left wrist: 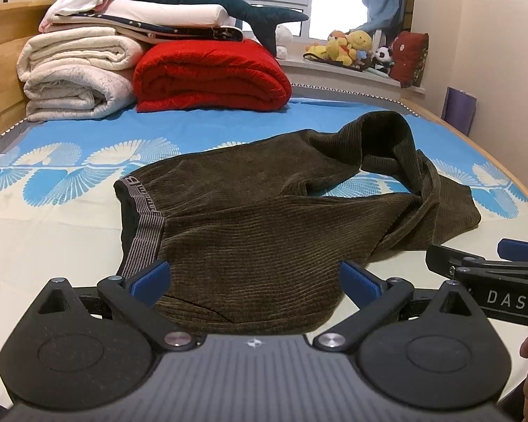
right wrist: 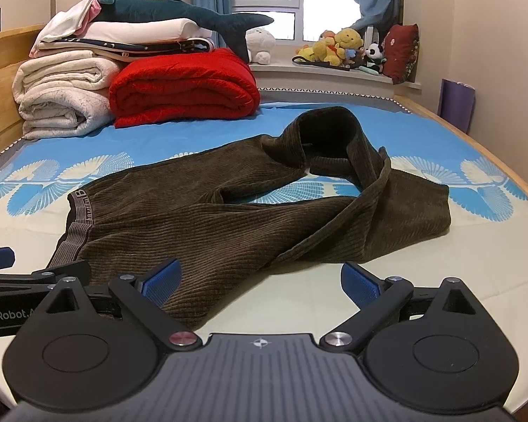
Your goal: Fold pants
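Brown corduroy pants (left wrist: 257,218) lie crumpled on the bed, the striped waistband (left wrist: 144,232) at the left, the legs twisted and one cuff standing up at the back right. They also show in the right wrist view (right wrist: 228,211). My left gripper (left wrist: 253,281) is open, its blue pads on either side of the near hem of the pants. My right gripper (right wrist: 260,285) is open just in front of the near edge of the pants, with only its left pad over the cloth. Each gripper shows at the edge of the other's view.
The bed (left wrist: 52,218) has a blue and cream sheet. Folded white blankets (left wrist: 74,77), a red quilt (left wrist: 211,74) and a plush shark (left wrist: 207,0) are stacked at the far left. Soft toys (left wrist: 352,49) sit on the window sill. A wooden bed edge (left wrist: 492,161) runs along the right.
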`<state>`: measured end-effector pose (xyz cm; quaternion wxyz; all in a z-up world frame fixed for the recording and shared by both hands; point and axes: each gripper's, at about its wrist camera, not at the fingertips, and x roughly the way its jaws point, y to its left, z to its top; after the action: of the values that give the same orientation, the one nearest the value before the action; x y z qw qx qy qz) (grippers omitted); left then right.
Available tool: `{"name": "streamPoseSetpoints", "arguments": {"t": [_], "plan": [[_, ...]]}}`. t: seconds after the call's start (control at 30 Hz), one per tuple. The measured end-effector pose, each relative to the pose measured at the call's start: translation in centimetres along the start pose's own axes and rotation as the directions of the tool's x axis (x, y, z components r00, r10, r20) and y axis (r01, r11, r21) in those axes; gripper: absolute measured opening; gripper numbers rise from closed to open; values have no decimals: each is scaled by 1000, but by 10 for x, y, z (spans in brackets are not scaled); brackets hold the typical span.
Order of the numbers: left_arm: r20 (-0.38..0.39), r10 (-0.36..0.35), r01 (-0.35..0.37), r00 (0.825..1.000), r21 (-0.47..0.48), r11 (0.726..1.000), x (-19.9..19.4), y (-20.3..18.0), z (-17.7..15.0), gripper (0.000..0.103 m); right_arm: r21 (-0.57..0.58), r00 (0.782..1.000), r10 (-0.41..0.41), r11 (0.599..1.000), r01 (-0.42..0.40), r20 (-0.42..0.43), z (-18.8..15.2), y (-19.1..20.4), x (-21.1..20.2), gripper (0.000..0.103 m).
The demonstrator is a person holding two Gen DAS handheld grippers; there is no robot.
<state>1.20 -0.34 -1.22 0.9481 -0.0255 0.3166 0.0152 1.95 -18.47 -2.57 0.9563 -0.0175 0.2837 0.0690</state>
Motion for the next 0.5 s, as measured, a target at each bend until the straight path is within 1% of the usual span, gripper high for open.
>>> {"name": "streamPoseSetpoints", "arguments": {"t": [0.5], "plan": [[-2,-2,2,1000,-3,1000,1,1,0,102,-1,1000,-1,1000,1,-2,1,2,0,97]]}}
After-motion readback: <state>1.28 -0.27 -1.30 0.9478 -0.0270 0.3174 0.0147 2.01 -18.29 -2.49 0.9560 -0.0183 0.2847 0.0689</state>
